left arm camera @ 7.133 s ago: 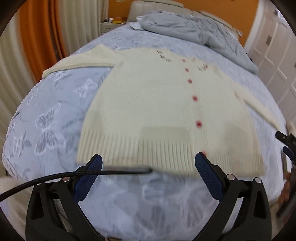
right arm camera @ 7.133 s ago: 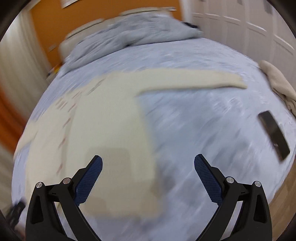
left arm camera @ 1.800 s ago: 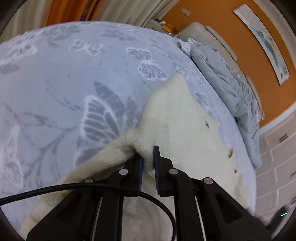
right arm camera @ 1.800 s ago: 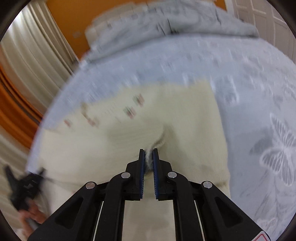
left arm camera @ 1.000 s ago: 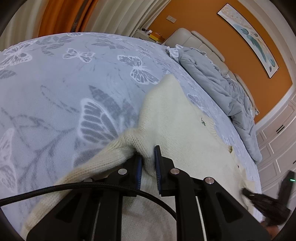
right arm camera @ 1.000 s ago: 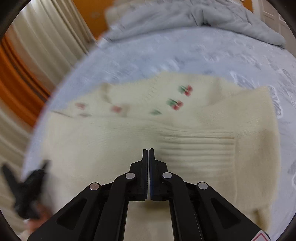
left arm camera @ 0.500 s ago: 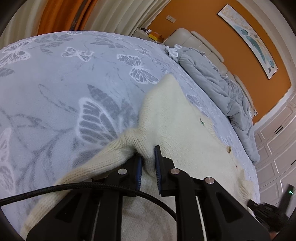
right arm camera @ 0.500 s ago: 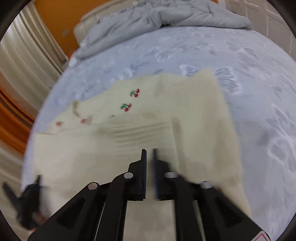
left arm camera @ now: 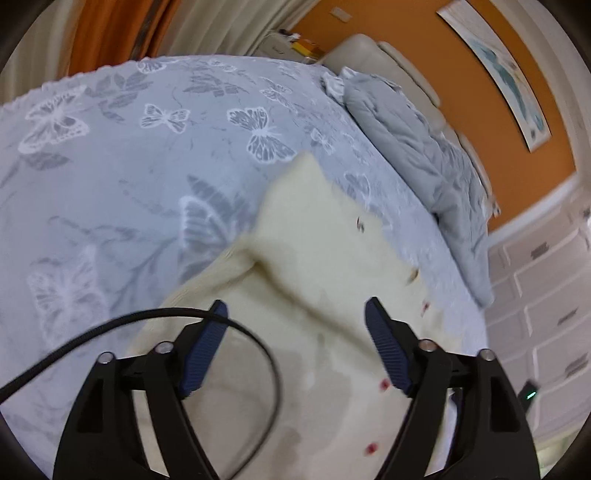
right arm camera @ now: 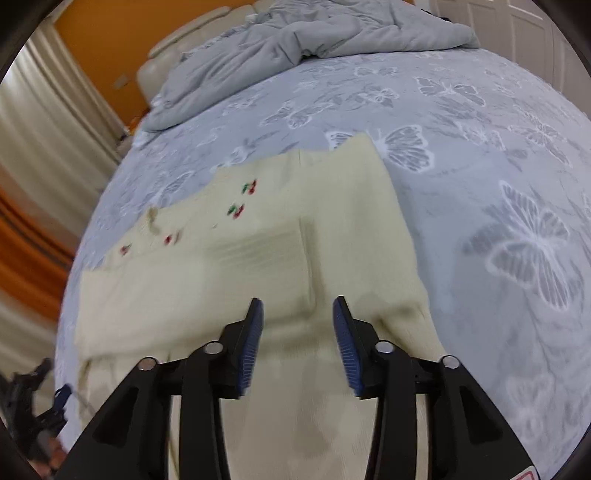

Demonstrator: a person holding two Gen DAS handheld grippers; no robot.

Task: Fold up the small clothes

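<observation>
A small cream knit cardigan [left arm camera: 325, 266] with red buttons lies on the butterfly-print bedspread [left arm camera: 110, 166]. Both sleeves are folded in over its body. My left gripper [left arm camera: 295, 339] is open and empty just above the folded left sleeve. In the right wrist view the cardigan [right arm camera: 258, 258] shows cherry embroidery near the neck, and the folded right sleeve runs up its right side. My right gripper [right arm camera: 297, 339] is open and empty over that sleeve's cuff end. The left gripper [right arm camera: 33, 406] shows at the lower left edge.
A rumpled grey duvet [right arm camera: 295, 48] lies at the head of the bed against a beige headboard [left arm camera: 388, 62]. Curtains [left arm camera: 110, 33] hang on the left, white cabinet doors [left arm camera: 546, 314] on the right. The bedspread [right arm camera: 498, 184] extends right of the cardigan.
Both grippers have let go of the sleeves and opened. The left one has lifted back from the folded left sleeve; the right one opened over the folded right sleeve.
</observation>
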